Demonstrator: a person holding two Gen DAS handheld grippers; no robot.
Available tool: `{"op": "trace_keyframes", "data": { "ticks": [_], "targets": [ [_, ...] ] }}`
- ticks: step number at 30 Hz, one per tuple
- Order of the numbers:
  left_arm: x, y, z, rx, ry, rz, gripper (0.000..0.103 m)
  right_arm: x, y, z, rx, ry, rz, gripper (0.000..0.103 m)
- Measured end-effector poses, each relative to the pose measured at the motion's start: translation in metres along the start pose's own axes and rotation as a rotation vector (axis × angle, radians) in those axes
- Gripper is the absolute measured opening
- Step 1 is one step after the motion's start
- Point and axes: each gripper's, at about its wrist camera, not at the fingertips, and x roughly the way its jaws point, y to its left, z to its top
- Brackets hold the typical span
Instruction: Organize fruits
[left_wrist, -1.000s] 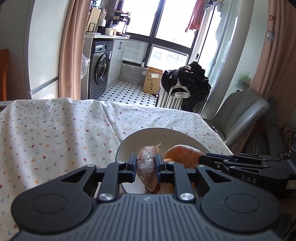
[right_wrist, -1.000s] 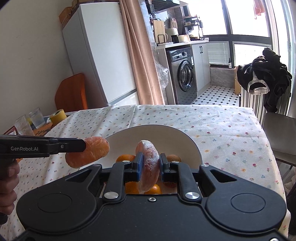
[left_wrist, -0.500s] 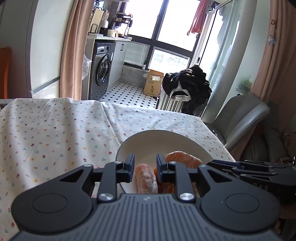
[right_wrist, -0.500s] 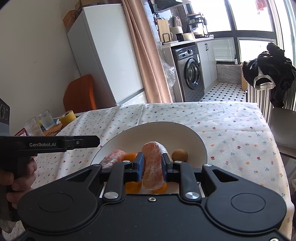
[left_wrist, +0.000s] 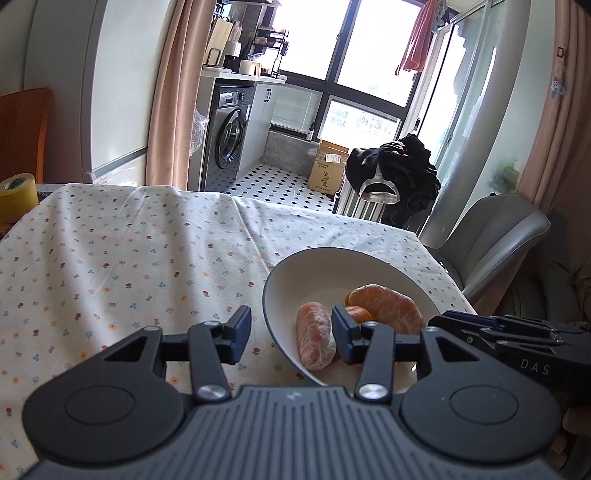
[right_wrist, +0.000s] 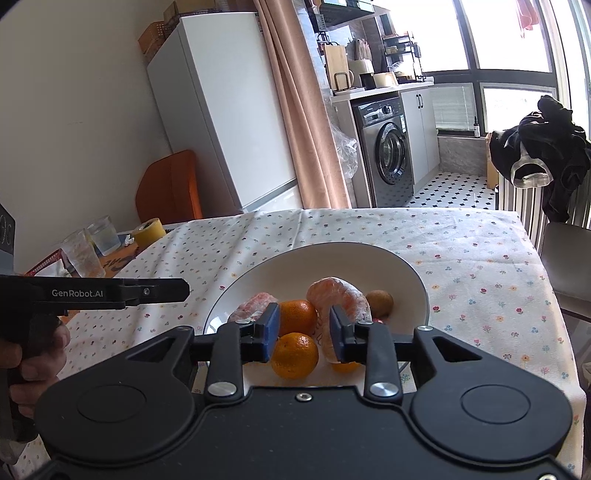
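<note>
A white bowl stands on the flowered tablecloth. In it lie two peeled, membrane-covered citrus pieces, two small oranges and a small brown fruit. My right gripper hangs open over the bowl's near side, its right finger beside the larger peeled piece. My left gripper is open at the bowl's left rim, with the smaller peeled piece lying free just inside its right finger. The bigger piece rests behind it.
A yellow tape roll and two glasses sit at the table's left end. A grey chair stands past the right edge. A hand holds the left gripper.
Both grippers have opened and let go of their peeled citrus pieces, which now lie in the bowl. The left gripper has drawn back to the bowl's left rim.
</note>
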Motion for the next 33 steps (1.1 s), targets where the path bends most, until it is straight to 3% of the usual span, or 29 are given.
{"op": "trace_keyframes", "data": {
  "ticks": [4,12,33],
  "targets": [
    [-0.007,0.001,-0.004,-0.013,-0.001,0.003,0.055,-0.005,0.002,-0.002,0.003,0.002,-0.014,0.035],
    [-0.024,0.000,-0.014,-0.010,-0.008,0.009,0.078,-0.023,0.011,-0.010,0.002,-0.003,-0.044,0.051],
    [-0.074,-0.008,-0.041,0.022,-0.010,-0.001,0.097,-0.078,0.031,-0.027,0.004,-0.043,-0.051,0.093]
  ]
}}
